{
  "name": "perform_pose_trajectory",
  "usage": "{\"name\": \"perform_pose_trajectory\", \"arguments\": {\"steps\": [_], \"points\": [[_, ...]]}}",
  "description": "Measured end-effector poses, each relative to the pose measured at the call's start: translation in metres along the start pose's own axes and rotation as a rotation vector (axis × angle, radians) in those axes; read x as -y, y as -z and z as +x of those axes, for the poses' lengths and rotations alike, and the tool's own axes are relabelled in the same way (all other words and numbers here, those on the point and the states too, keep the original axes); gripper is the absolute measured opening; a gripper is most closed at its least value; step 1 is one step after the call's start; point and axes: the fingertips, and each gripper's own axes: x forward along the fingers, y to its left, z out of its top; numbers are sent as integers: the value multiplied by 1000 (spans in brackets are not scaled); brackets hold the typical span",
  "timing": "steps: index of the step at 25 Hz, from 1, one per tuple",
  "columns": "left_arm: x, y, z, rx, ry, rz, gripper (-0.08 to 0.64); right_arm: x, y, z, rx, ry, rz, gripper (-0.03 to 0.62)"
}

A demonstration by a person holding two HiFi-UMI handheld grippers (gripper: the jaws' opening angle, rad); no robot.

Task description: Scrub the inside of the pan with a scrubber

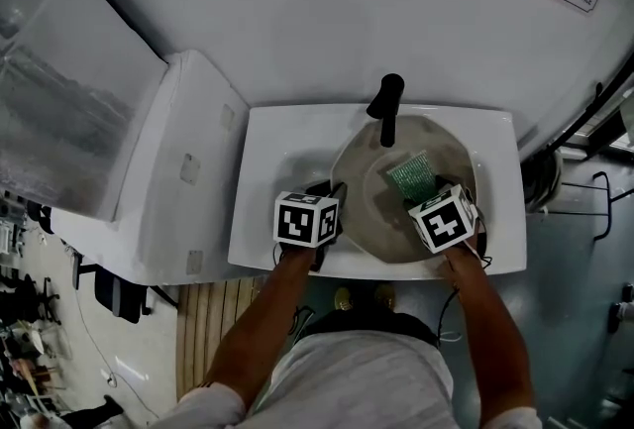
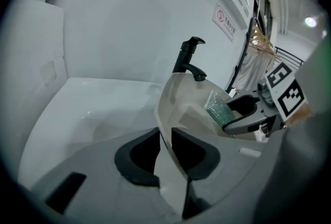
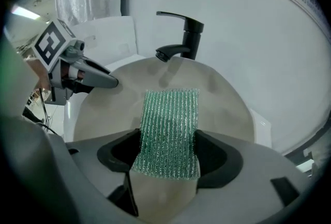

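The pan (image 1: 369, 181) sits in the sink (image 1: 265, 181), nearer its right edge, under the faucet (image 1: 386, 106) at the back edge. My left gripper (image 2: 164, 140) has its jaws pinched on the pan's near rim, and I'd hold that firm so the pan can't spin. My right gripper (image 3: 168, 153) clamps the green scrubber (image 3: 170, 114), whose free end is over the pan's floor. I'd press it flat and sweep overlapping circles outward, clear of the faucet.
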Motion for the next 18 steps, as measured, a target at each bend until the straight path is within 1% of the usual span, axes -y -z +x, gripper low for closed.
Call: {"name": "perform_pose_trajectory", "arguments": {"steps": [6, 10, 14, 18], "points": [[-1, 0, 0, 2, -1, -1, 78, -50, -11, -11, 38, -91, -23, 339], [0, 0, 0, 2, -2, -3, 78, -80, -11, -1, 22, -143, -29, 339], [0, -1, 0, 3, -2, -2, 78, -92, -3, 12, -19, -160, -26, 339], [0, -1, 0, 6, -1, -4, 78, -88, 8, 18, -64, -147, -53, 339]]}}
